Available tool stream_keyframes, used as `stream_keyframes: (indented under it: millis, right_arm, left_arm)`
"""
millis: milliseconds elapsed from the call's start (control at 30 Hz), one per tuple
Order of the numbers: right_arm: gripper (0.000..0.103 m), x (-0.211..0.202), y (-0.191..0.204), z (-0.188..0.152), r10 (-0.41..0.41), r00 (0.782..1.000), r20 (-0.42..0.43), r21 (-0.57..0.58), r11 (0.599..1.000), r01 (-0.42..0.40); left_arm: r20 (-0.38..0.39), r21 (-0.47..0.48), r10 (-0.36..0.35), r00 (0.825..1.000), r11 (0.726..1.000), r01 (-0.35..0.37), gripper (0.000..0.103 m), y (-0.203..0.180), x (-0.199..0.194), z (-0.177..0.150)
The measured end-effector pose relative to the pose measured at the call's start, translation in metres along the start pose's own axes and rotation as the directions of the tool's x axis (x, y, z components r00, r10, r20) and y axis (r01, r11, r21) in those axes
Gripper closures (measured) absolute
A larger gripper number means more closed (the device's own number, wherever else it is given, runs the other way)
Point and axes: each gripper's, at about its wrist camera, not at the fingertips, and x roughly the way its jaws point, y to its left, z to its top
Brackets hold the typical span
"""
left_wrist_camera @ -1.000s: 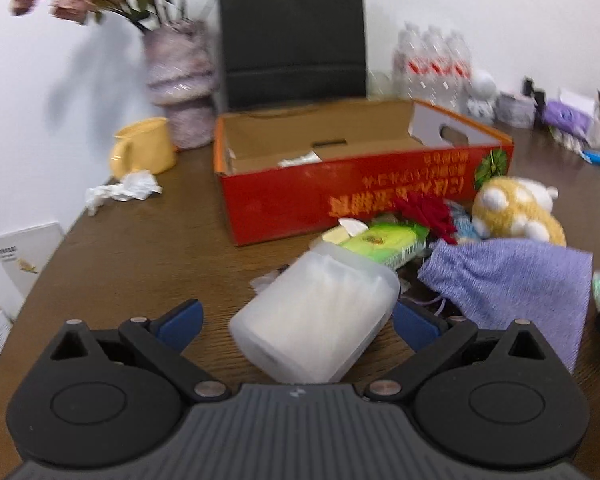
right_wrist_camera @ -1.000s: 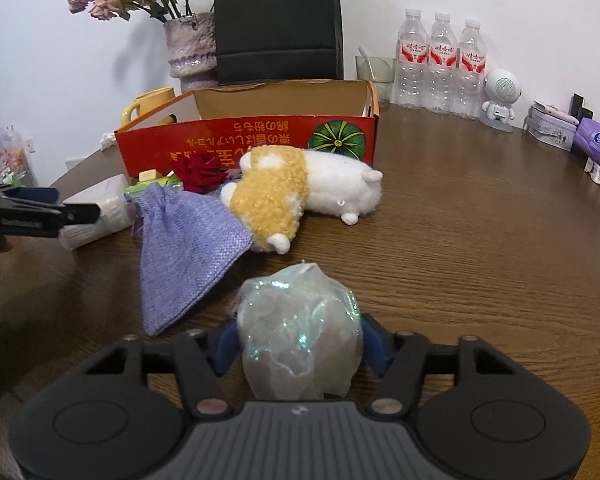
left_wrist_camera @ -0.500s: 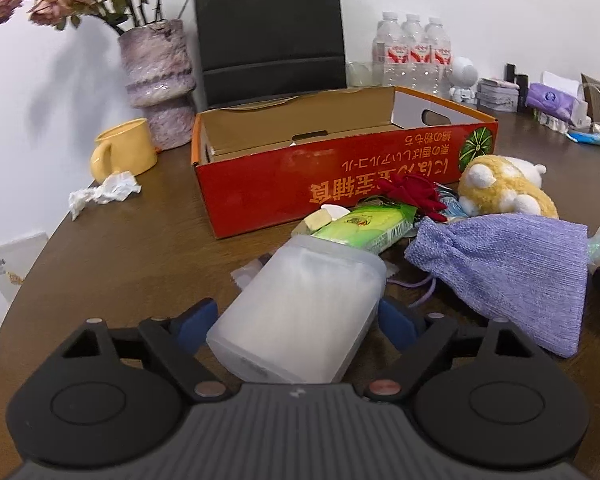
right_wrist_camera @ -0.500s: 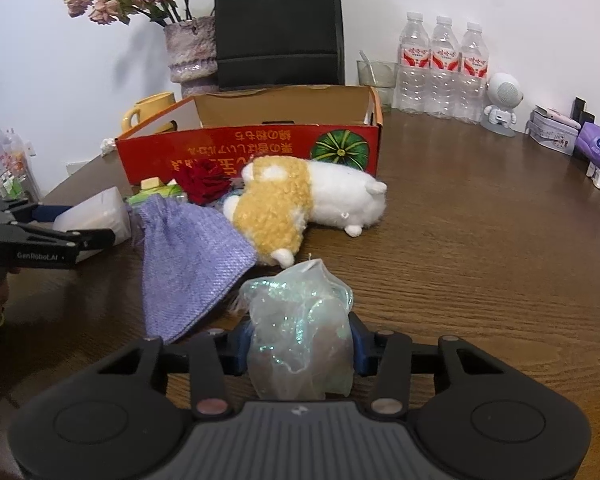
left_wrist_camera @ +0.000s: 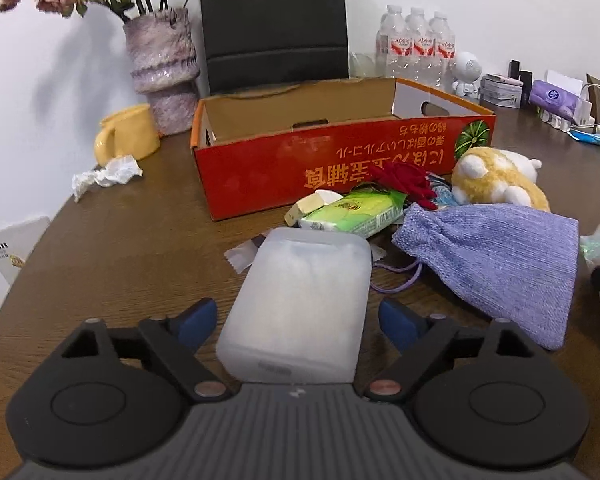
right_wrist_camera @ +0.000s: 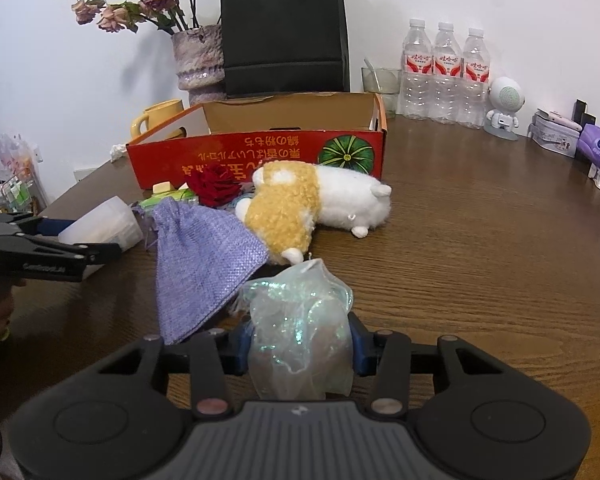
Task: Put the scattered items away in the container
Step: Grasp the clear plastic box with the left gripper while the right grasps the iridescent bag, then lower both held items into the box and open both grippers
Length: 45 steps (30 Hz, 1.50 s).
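Note:
The open red cardboard box (left_wrist_camera: pixel 340 160) stands on the brown table, also in the right wrist view (right_wrist_camera: pixel 256 152). My left gripper (left_wrist_camera: pixel 300 316) straddles a frosted white plastic case (left_wrist_camera: pixel 300 300); its blue pads stand apart from the case's sides. My right gripper (right_wrist_camera: pixel 300 344) is shut on an iridescent sheer pouch (right_wrist_camera: pixel 300 328). In front of the box lie a purple drawstring bag (left_wrist_camera: pixel 496 256), a yellow-white plush toy (right_wrist_camera: pixel 300 204), a red fabric rose (left_wrist_camera: pixel 404 180) and a green tissue pack (left_wrist_camera: pixel 352 216).
A yellow mug (left_wrist_camera: pixel 126 138), crumpled tissue (left_wrist_camera: pixel 108 172) and a flower vase (left_wrist_camera: pixel 162 72) stand left of the box. A black paper bag (right_wrist_camera: pixel 284 32) and water bottles (right_wrist_camera: pixel 446 72) stand behind it. Small items line the right edge.
My right gripper has closed tighter on the sheer pouch and lifted it. My left gripper has moved a little, with the white case still between its open fingers.

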Motion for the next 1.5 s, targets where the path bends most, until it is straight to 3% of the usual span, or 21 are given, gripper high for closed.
stream_keyframes:
  millis: [33,67,367,533,667,800,1000,1233,1500]
  right_arm:
    - [0.059,0.0,0.0,-0.001,-0.001,1.0,0.001,0.003,1.0,0.001]
    - [0.059,-0.001,-0.001,-0.001,-0.003,1.0,0.003,0.005,1.0,0.003]
    - [0.061,-0.012,-0.004,0.014,-0.001,0.998,0.061,-0.014,1.0,0.002]
    - [0.061,-0.013,-0.003,0.067,0.002,0.987,0.162,-0.061,0.998,0.008]
    - [0.061,0.004,0.001,0.129,0.001,0.974,0.225,-0.099,0.995,0.022]
    - [0.061,0.045,-0.002,0.184,-0.004,0.979,0.203,-0.105,0.994,0.026]
    - [0.061,0.126,-0.007,0.234,-0.055,0.994,0.1,-0.119,0.991,0.066]
    - [0.061,0.208,-0.019,0.241,-0.093,0.995,-0.02,-0.079,0.993,0.091]
    - [0.059,0.241,-0.022,0.232,-0.09,0.99,-0.107,-0.08,0.993,0.082]
  left_arm:
    - [-0.012,-0.01,0.004,1.0,1.0,-0.004,0.033,0.0,0.004,-0.001]
    - [-0.005,-0.025,0.004,1.0,1.0,-0.005,0.037,0.0,0.002,-0.001]
    - [0.093,-0.105,0.022,0.995,0.994,-0.012,0.037,0.005,-0.044,0.004]
    - [0.196,-0.089,0.013,0.981,0.996,0.005,0.037,0.008,-0.062,0.054]
    - [0.218,-0.131,0.004,0.976,0.991,0.025,0.037,0.012,-0.044,0.109]
    - [0.155,-0.219,-0.014,0.988,0.974,0.048,0.037,0.02,0.001,0.155]
    - [0.029,-0.24,0.043,0.999,0.97,-0.035,0.037,0.019,0.076,0.198]
    - [-0.115,-0.224,0.11,0.987,0.965,-0.134,0.037,0.017,0.143,0.208]
    - [-0.211,-0.174,0.163,0.964,0.964,-0.201,0.037,0.011,0.177,0.198]
